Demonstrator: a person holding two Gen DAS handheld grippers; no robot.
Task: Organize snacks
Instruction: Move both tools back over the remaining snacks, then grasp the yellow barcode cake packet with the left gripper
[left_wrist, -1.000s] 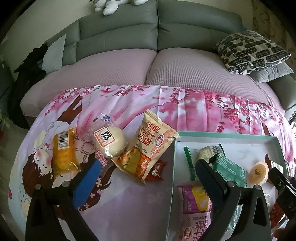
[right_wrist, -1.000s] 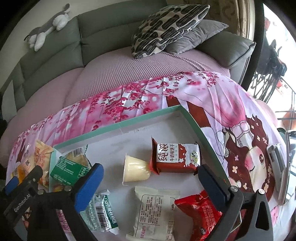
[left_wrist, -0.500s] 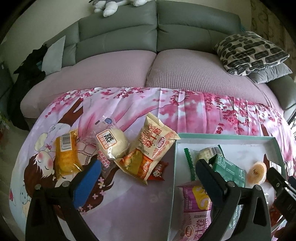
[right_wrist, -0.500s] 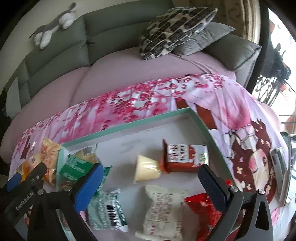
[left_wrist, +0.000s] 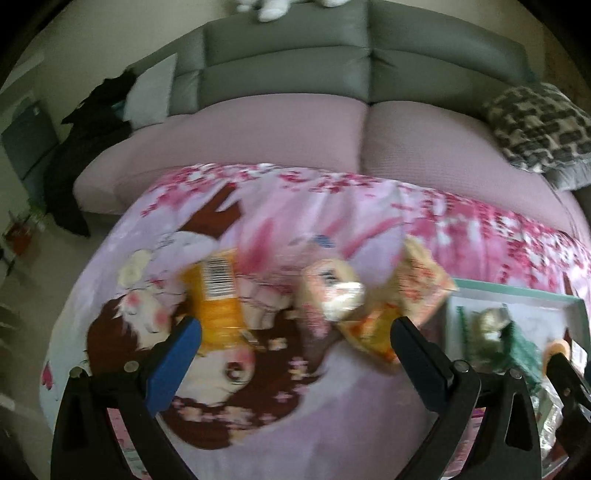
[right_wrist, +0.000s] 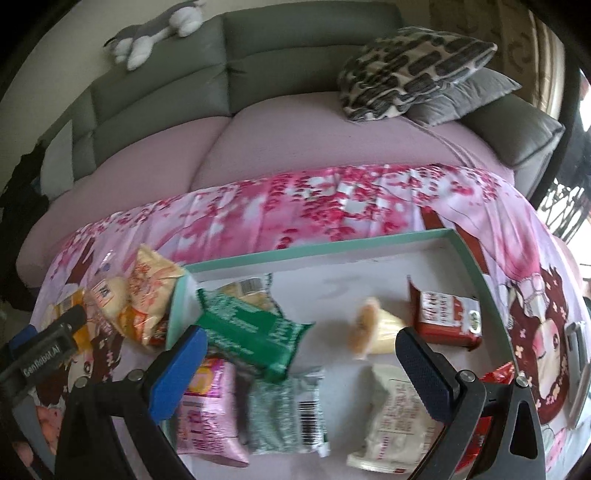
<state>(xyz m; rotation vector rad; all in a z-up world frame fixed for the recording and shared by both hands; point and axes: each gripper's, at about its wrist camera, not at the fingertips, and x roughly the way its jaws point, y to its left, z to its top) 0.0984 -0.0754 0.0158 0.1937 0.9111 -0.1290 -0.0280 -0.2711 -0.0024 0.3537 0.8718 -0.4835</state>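
"GenRobot.AI" stands in white on the left gripper's black body (right_wrist: 40, 356), at the lower left of the right wrist view. The snack packets' printing is too blurred to read.

Soft daylight fills both views, with no hard shadows. In the right wrist view the brightest patch is a blown-out window (right_wrist: 576, 206) at the right edge, and light falls from that side across the sofa (right_wrist: 295, 133). The left wrist view is dimmer and badly smeared by motion blur: the snacks (left_wrist: 332, 291) and the cloth (left_wrist: 295, 406) print run together, text unreadable. The right wrist view is sharper at the sofa but blurred on the tray (right_wrist: 332, 251) contents, most on the green packet (right_wrist: 251, 328). Both frames bulge with fisheye distortion and darken to black at the corners.
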